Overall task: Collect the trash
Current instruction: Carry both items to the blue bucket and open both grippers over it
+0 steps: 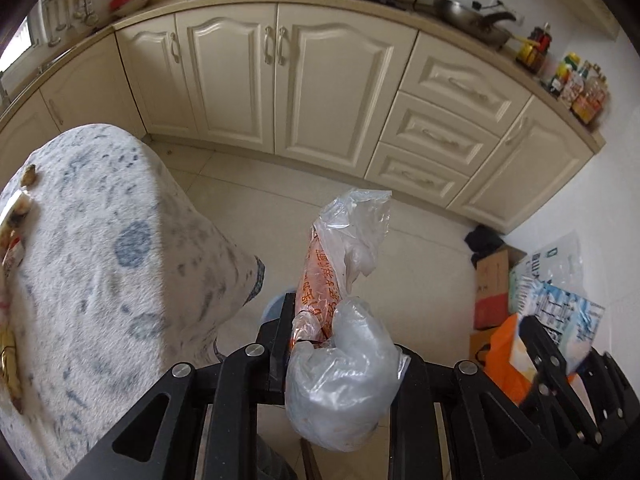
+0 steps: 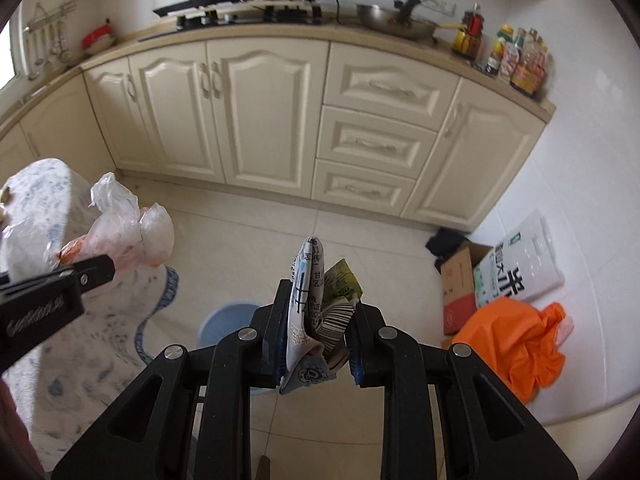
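Note:
My left gripper (image 1: 340, 332) is shut on a clear plastic bag (image 1: 340, 392) wrapped around an orange printed wrapper (image 1: 320, 276), which sticks up beyond the fingers. The same bag (image 2: 120, 228) and the left gripper (image 2: 92, 270) show at the left of the right wrist view. My right gripper (image 2: 322, 300) is shut on a crumpled printed carton (image 2: 316, 312) with a barcode. A blue bin (image 2: 228, 320) stands on the floor below and just left of the right gripper, partly hidden; a sliver of the bin (image 1: 272, 306) shows behind the left finger. The right gripper (image 1: 536, 340) appears blurred at the lower right.
A table under a blue-and-white cloth (image 1: 92, 240) fills the left, with more scraps (image 1: 18, 208) at its far edge. Cream cabinets (image 2: 264, 120) run along the back. A cardboard box (image 2: 460, 280), a rice sack (image 2: 524, 260) and an orange bag (image 2: 516, 340) lie against the right wall.

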A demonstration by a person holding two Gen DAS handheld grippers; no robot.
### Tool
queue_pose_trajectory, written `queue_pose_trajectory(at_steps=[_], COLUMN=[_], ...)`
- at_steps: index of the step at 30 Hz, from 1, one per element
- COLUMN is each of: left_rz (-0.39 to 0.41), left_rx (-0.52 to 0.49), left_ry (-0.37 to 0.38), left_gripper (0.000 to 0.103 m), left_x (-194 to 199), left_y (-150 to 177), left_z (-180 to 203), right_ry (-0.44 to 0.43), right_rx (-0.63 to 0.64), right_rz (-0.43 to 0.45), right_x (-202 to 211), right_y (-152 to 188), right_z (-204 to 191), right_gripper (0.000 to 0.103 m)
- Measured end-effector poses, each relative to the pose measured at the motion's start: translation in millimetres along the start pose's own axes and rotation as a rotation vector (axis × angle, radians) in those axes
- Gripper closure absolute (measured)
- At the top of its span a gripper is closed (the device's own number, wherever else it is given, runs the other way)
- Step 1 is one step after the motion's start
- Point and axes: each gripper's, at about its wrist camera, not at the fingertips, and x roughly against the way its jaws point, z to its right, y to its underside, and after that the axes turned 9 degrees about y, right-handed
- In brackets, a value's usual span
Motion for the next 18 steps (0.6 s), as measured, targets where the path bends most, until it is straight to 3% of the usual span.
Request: queue_pose_trajectory(at_steps=[4,8,18], left_rz=[-0.045,-0.073,-0.057], left_rx=[-0.062,-0.057,0.011], left_ry=[-0.075,-0.098,-0.136], left_gripper=[0.076,0.073,0.064], left_x=[-36,-53,-41], left_y=[-24,-37,-50], left_z=[-4,-20,-75], right_ry=[0.003,-0.003,-0.096], right_rx=[0.008,0.025,0.092], right_rz=[-0.04,-0.064,-0.072], right_x=[-14,-26,-37], right_y=[4,4,-3], right_z=[-4,-11,-57], right_gripper=[0.079,0.079,0.078])
